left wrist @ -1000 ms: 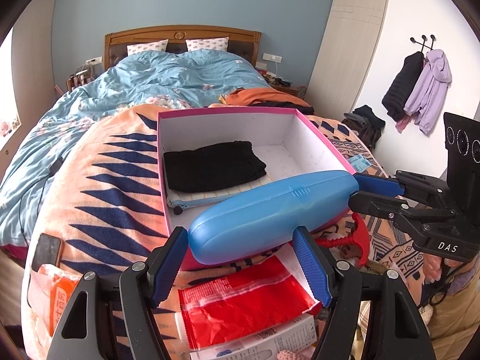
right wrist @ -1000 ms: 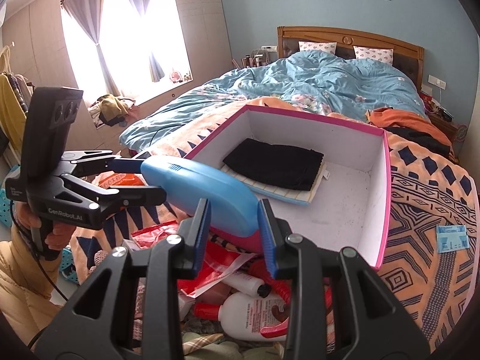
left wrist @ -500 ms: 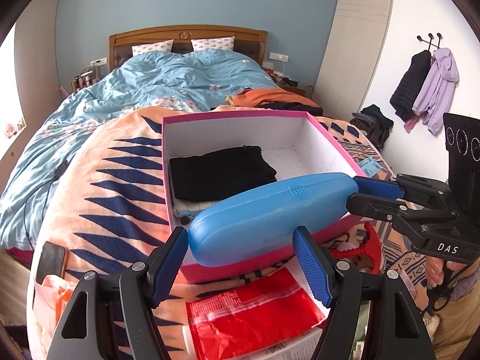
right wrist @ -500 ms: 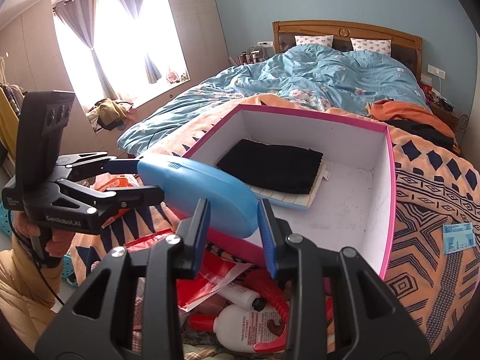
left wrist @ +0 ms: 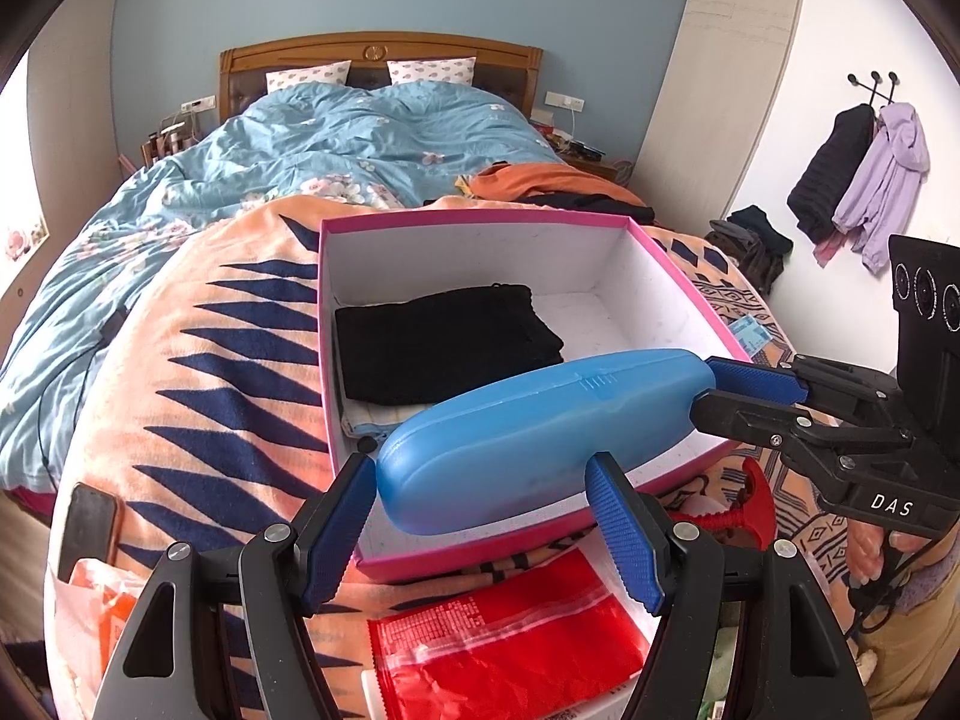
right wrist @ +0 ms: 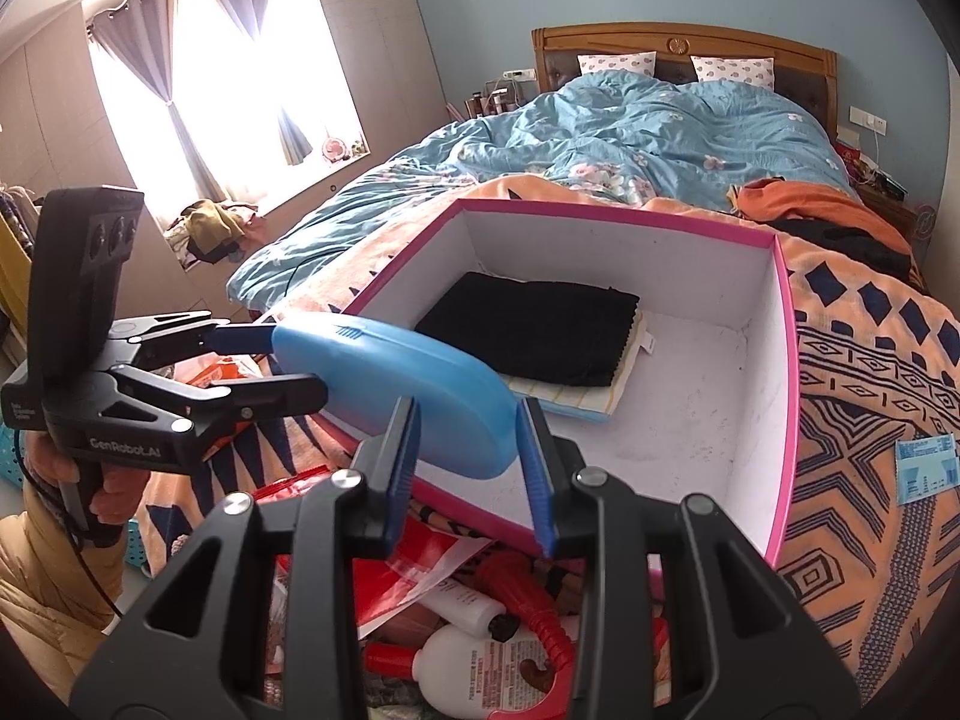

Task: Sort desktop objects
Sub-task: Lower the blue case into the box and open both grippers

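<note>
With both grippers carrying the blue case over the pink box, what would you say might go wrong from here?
1. The right gripper pinches only the tapered tip of the blue case, which might slip.
2. The case hangs over the near rim of the pink box and could catch it.
3. It may land on the black cloth.

right gripper [left wrist: 750, 390] body: "DAS" in white letters (seen from the left wrist view)
left gripper [right wrist: 288, 360] body: "GenRobot.AI" in white, with a smaller line near it too small to read
red packet [left wrist: 510, 654]: white print, too small to read
white bottle [right wrist: 480, 666] label: print unreadable
</note>
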`<state>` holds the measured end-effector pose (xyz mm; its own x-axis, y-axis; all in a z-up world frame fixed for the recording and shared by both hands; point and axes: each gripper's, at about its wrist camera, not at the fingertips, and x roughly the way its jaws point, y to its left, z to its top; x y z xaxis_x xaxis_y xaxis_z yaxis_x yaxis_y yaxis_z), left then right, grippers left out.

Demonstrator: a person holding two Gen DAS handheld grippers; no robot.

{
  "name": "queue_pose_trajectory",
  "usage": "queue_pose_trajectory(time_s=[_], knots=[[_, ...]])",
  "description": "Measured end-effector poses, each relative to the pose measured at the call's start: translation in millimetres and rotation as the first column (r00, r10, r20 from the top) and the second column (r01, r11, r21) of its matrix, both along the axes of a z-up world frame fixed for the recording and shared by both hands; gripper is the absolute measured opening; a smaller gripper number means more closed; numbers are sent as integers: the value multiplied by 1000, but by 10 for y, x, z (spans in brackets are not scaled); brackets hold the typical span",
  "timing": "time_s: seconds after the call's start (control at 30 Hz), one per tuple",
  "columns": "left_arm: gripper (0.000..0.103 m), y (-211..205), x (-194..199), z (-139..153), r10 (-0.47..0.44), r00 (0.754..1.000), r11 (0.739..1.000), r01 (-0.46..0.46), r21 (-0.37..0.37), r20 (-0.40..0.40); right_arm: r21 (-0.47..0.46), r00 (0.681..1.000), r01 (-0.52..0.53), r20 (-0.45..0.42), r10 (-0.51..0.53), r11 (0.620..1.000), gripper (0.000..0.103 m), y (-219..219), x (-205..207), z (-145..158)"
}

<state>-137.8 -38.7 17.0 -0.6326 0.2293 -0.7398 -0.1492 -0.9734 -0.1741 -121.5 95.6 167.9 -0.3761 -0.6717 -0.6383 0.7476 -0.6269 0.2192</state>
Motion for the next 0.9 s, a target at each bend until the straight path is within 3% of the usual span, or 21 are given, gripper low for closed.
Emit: queue_pose_trajectory(time_s=[0.6, 0.67, 0.7, 0.73, 0.83, 0.9], knots=[[73, 75, -230, -172, -1, 998, 999, 3, -38, 59, 16, 997, 24, 77, -25, 1000, 36, -23, -236, -214], [62, 85, -262, -202, -21, 997, 1000, 23, -17, 74, 17, 996, 24, 85, -25, 1000, 36, -31, -255, -239], [47, 100, -291, -235, -56, 993, 998, 54, 25, 103, -16, 993, -7, 117, 9, 1000, 31, -36, -267, -250], [45, 125, -324, -270, -76, 989, 996, 71, 48, 130, -47, 987, -40, 154, 47, 998, 27, -50, -272, -263], [45, 194, -423, -358, -33, 988, 999, 37, -26, 152, 9, 992, -40, 118, 39, 999, 25, -198, -226, -293], [45, 161, -450, -414, -3, 988, 999, 10, -44, 154, -22, 985, -58, 162, 60, 998, 25, -227, -254, -324]])
